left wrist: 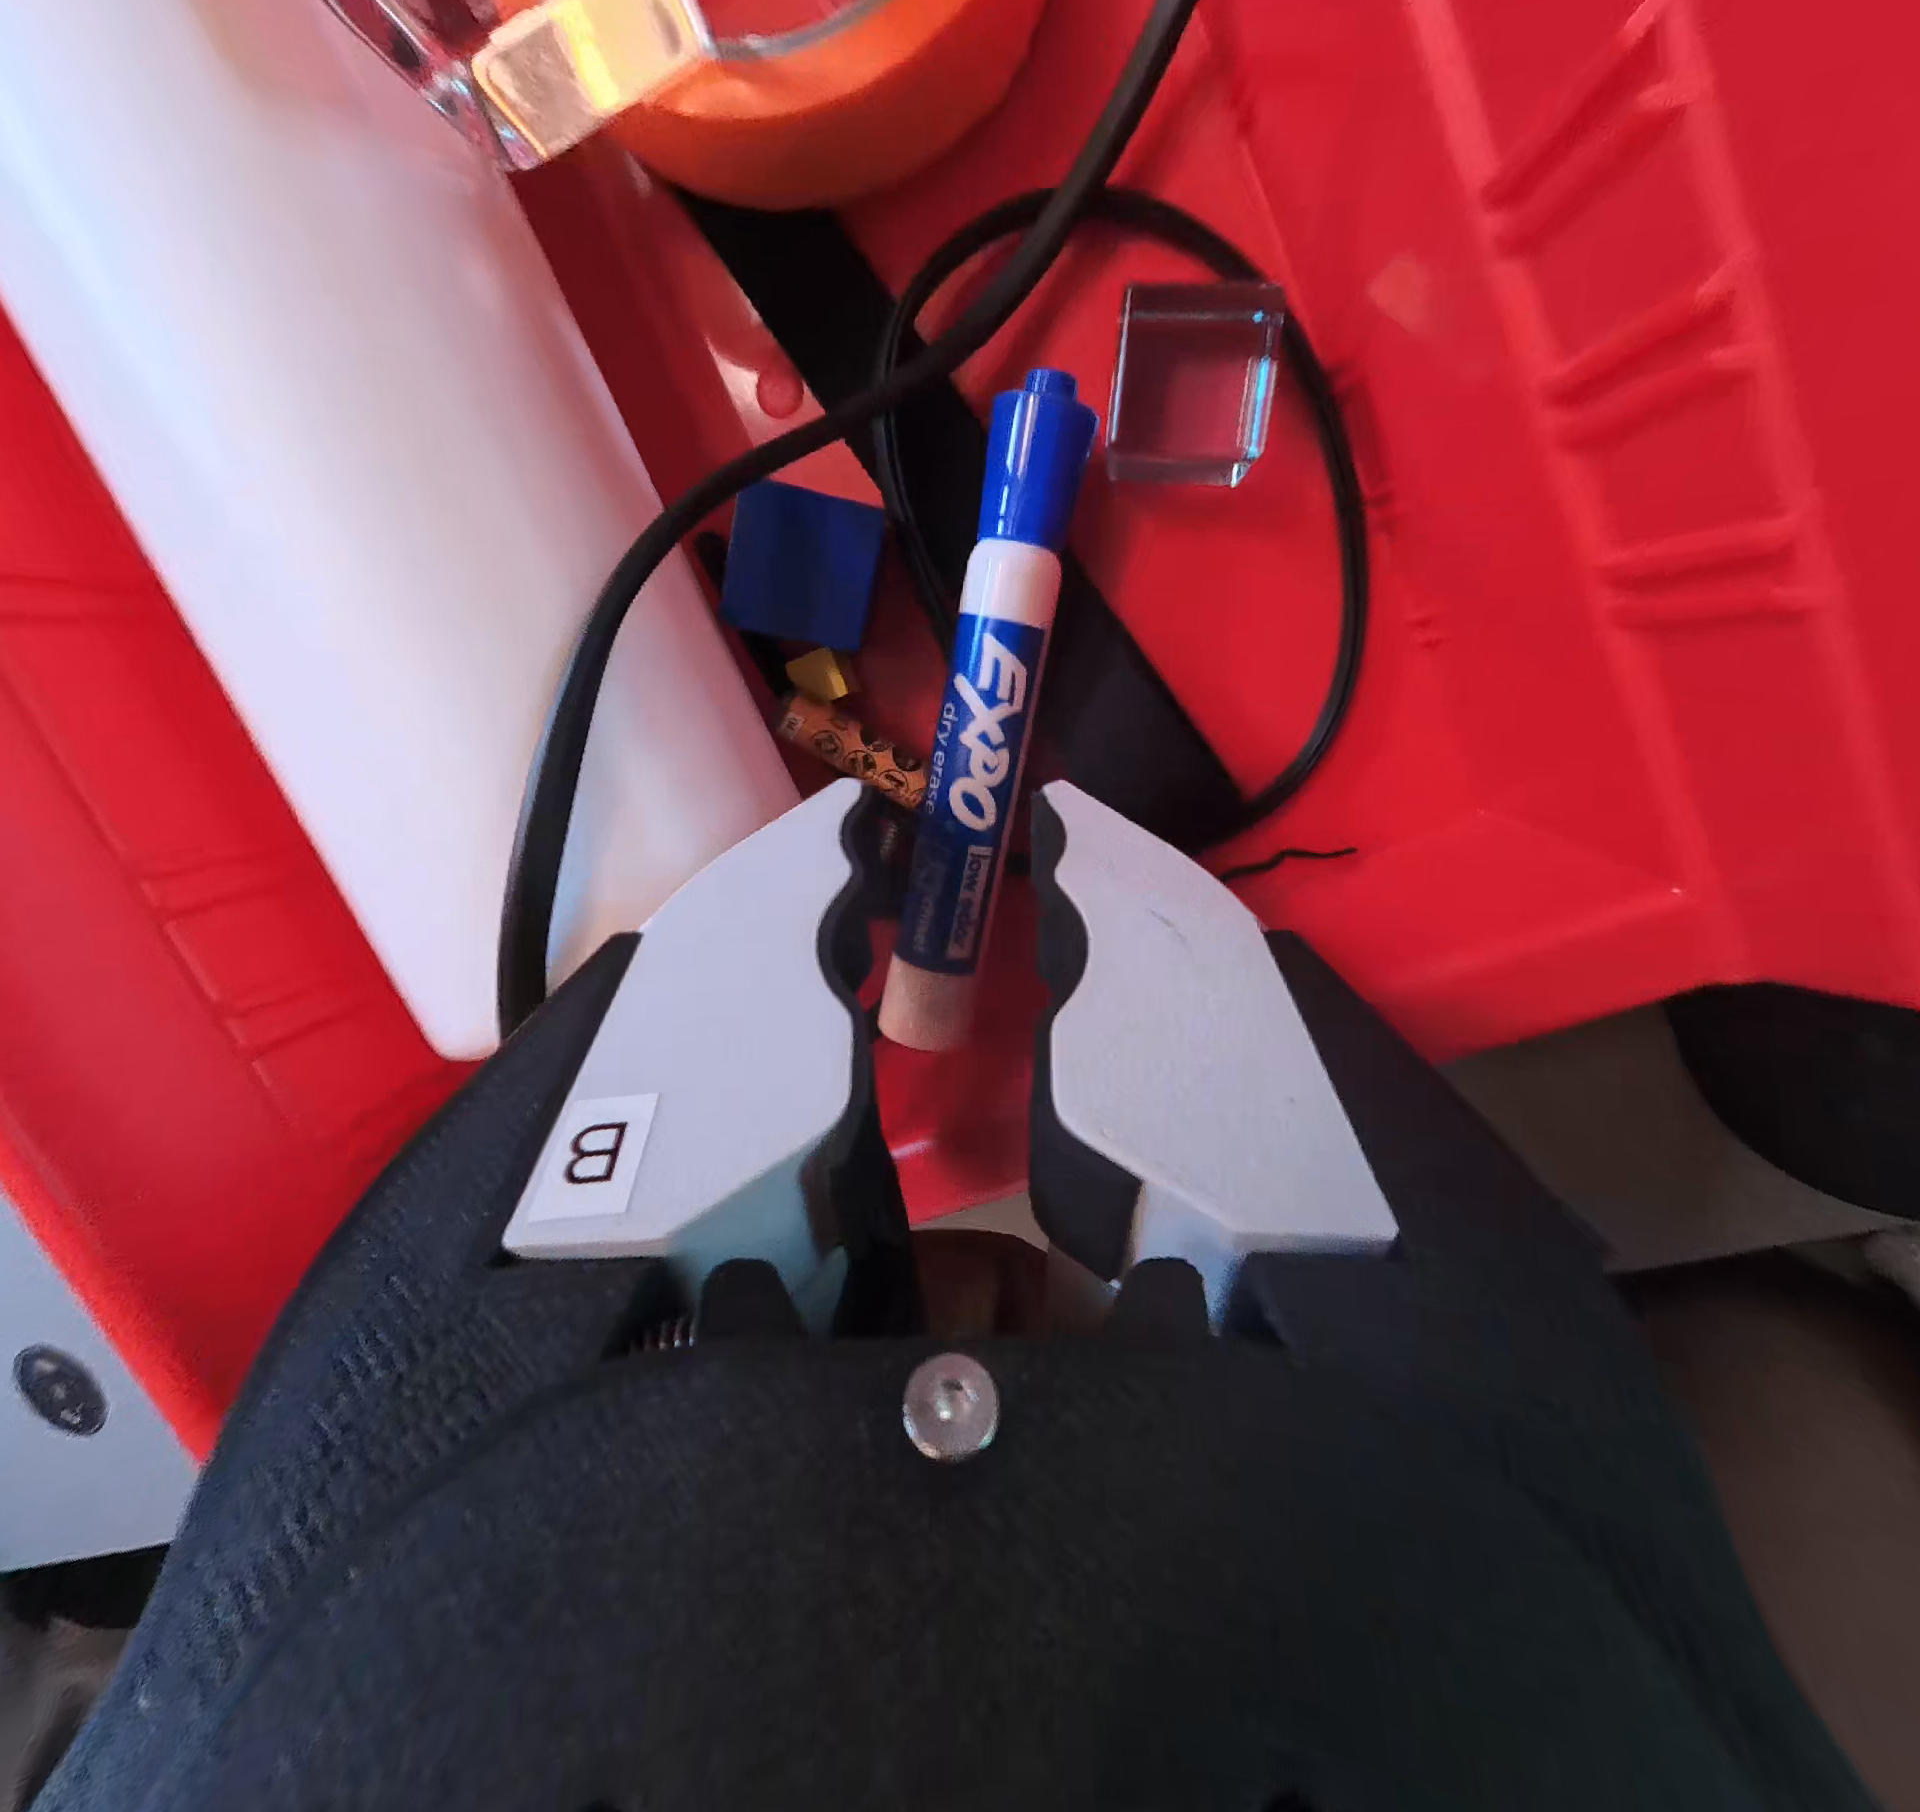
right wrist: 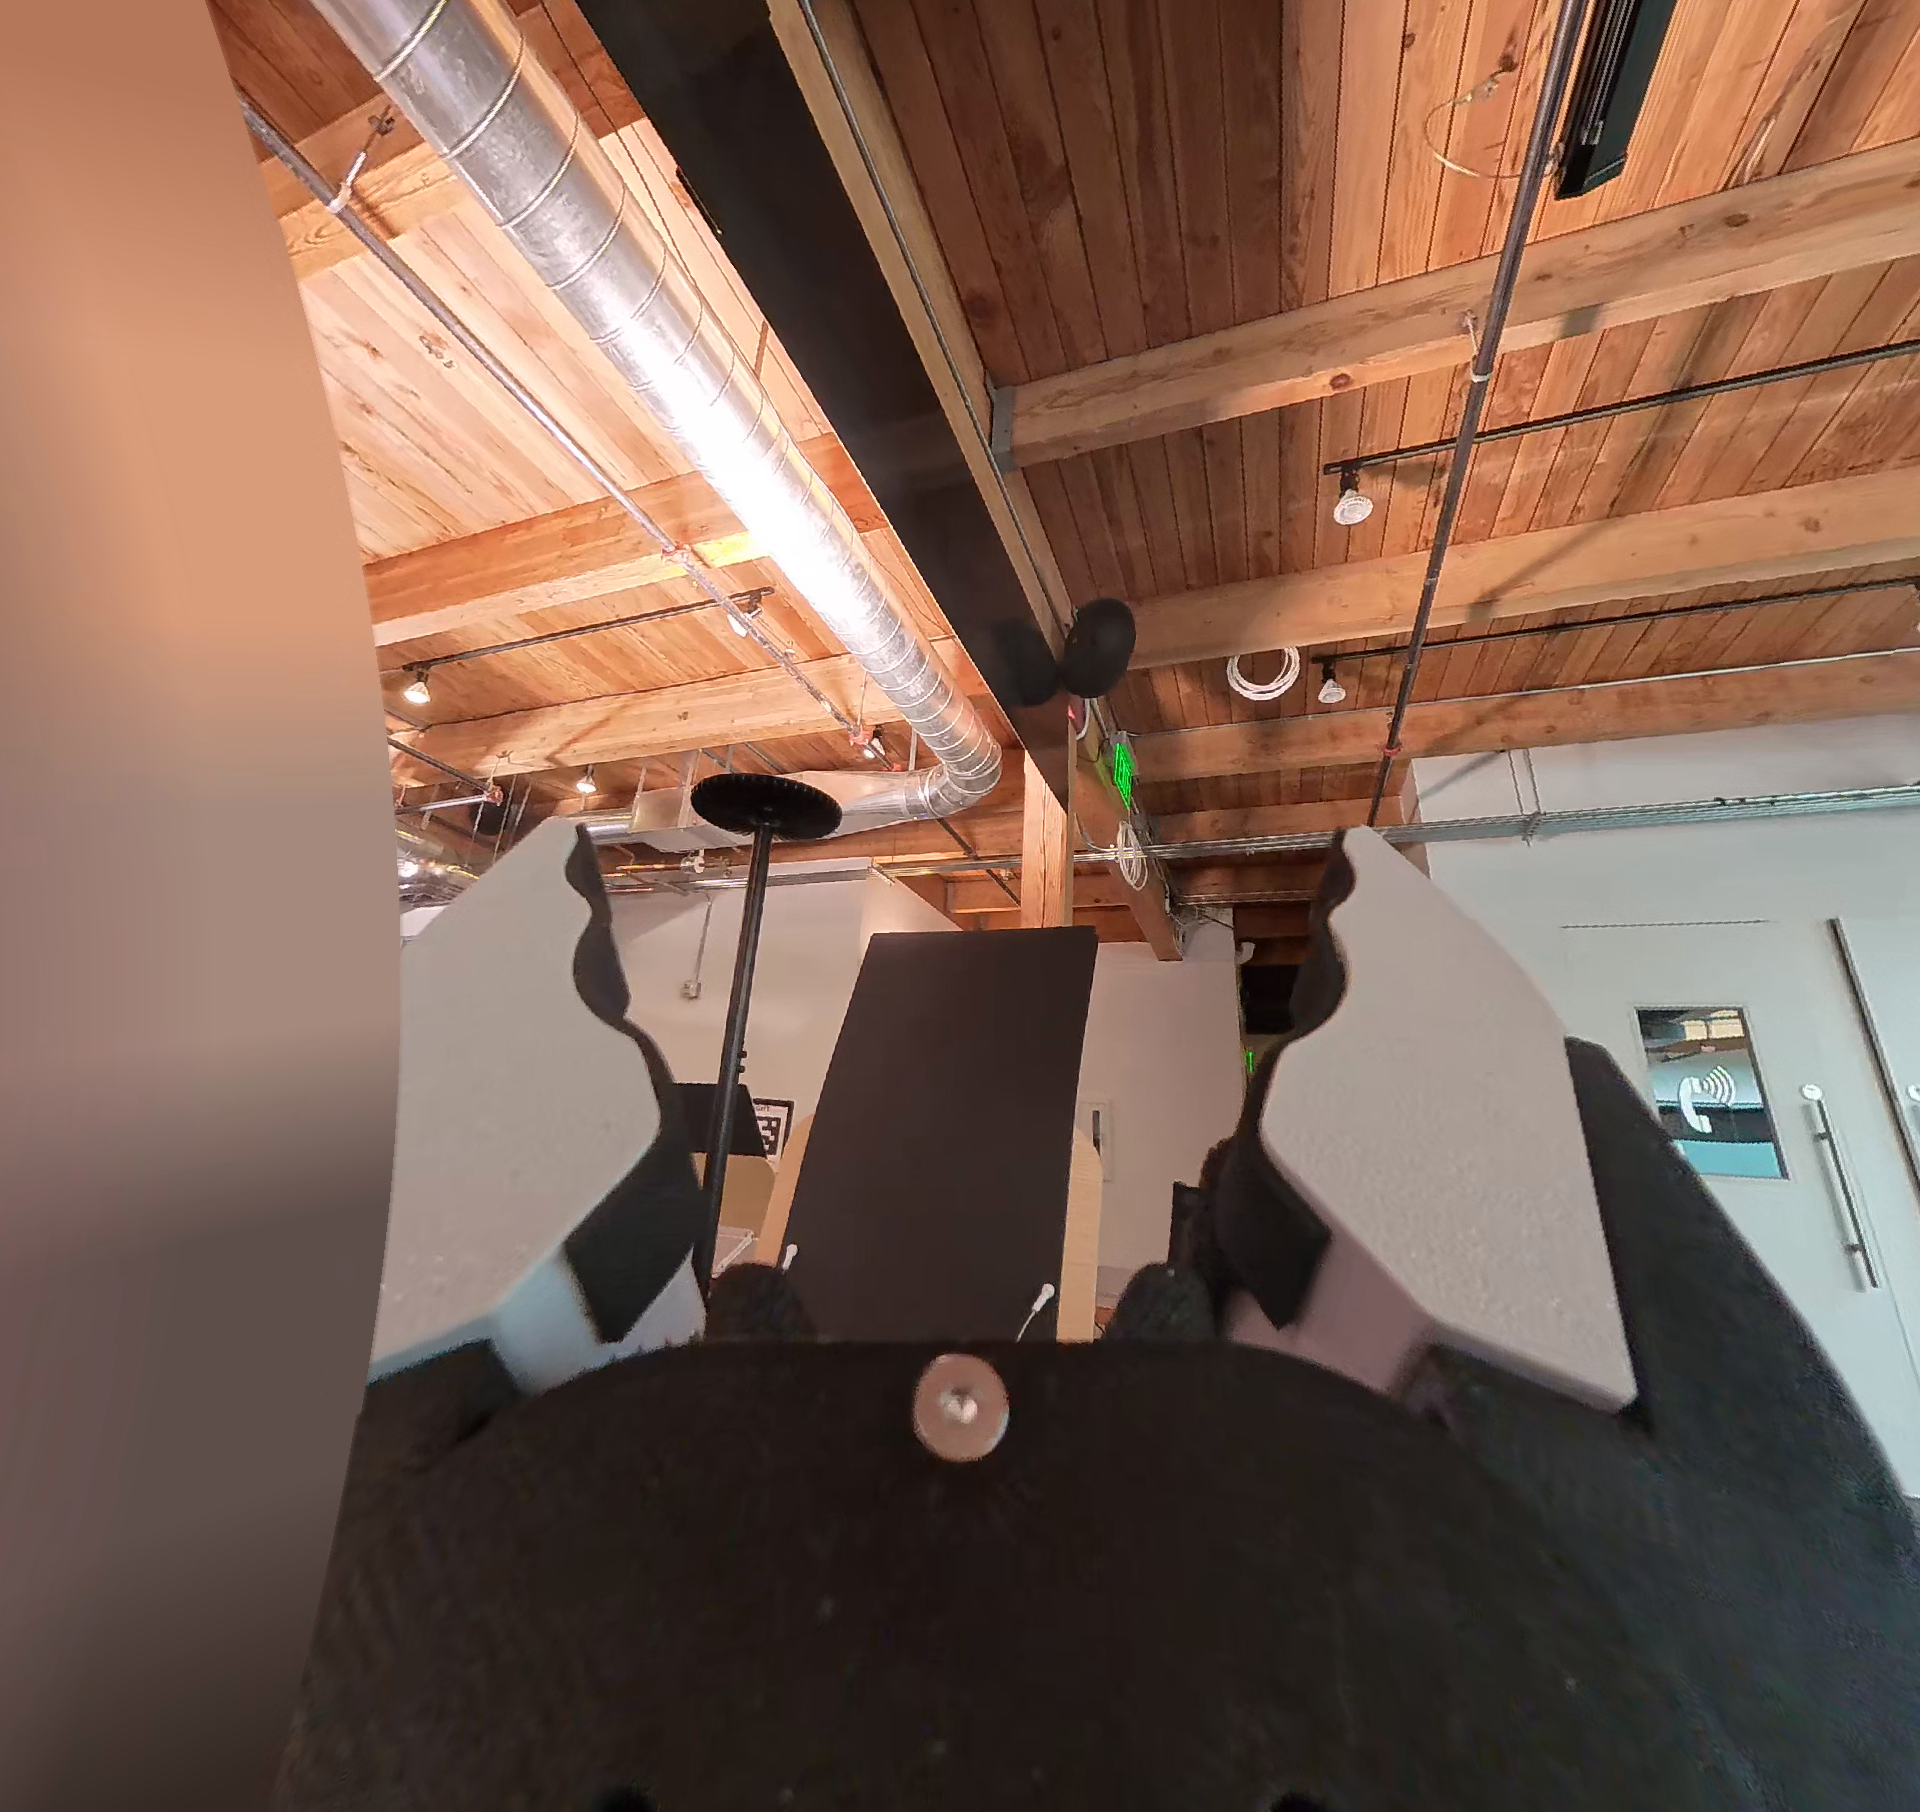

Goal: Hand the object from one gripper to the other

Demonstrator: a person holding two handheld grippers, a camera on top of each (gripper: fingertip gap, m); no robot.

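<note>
A blue dry-erase marker (left wrist: 997,682) with a blue cap lies in a red bin (left wrist: 1558,412), cap end pointing away. My left gripper (left wrist: 951,806) is open, and its two fingers straddle the marker's rear end without pressing on it. My right gripper (right wrist: 966,843) is wide open and empty. It points up at a wooden ceiling, and neither the marker nor the bin shows in the right wrist view.
In the bin lie a white cylinder (left wrist: 343,474), an orange tape roll (left wrist: 831,100), a clear cube (left wrist: 1195,391), a blue block (left wrist: 805,567), a small battery (left wrist: 852,744) and black cables (left wrist: 1340,557). The right wrist view shows a metal duct (right wrist: 623,308) and a black panel (right wrist: 945,1128). The gap from one gripper's tips to the other's is roughly 70 centimeters.
</note>
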